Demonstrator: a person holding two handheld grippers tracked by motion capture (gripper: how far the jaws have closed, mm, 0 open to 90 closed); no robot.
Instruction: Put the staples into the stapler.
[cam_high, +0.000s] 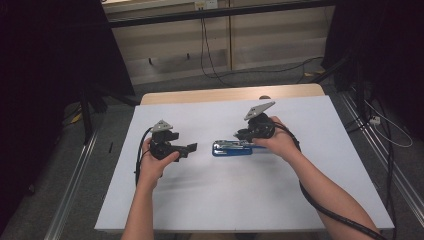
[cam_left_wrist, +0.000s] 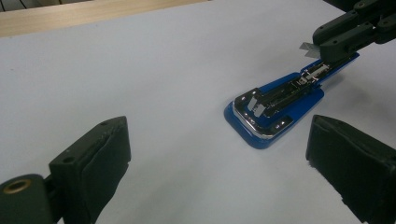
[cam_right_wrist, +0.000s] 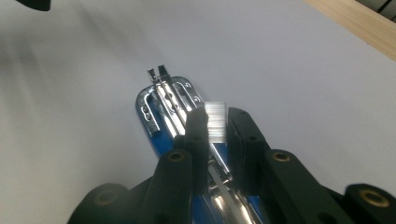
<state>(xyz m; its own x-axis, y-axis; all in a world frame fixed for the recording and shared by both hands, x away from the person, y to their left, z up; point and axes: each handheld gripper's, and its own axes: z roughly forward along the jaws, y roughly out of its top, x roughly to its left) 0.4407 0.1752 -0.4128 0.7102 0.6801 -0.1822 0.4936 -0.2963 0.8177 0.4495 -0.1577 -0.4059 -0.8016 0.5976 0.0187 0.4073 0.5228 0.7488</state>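
Over glossy blue stapler (cam_right_wrist: 161, 100) – right hand-held gripper (cam_right_wrist: 215, 122) pinching ribbed silvery staple strip (cam_right_wrist: 216, 121).

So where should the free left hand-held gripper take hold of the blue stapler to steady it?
Across the wide front end of the blue stapler, closing on its two long sides from the left. It lies flat and opened out, that end faces the open left hand-held gripper, and the right hand-held gripper occupies the rear.

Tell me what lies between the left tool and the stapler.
Nothing: bare white tabletop separates the left tool from the stapler in the left gripper view.
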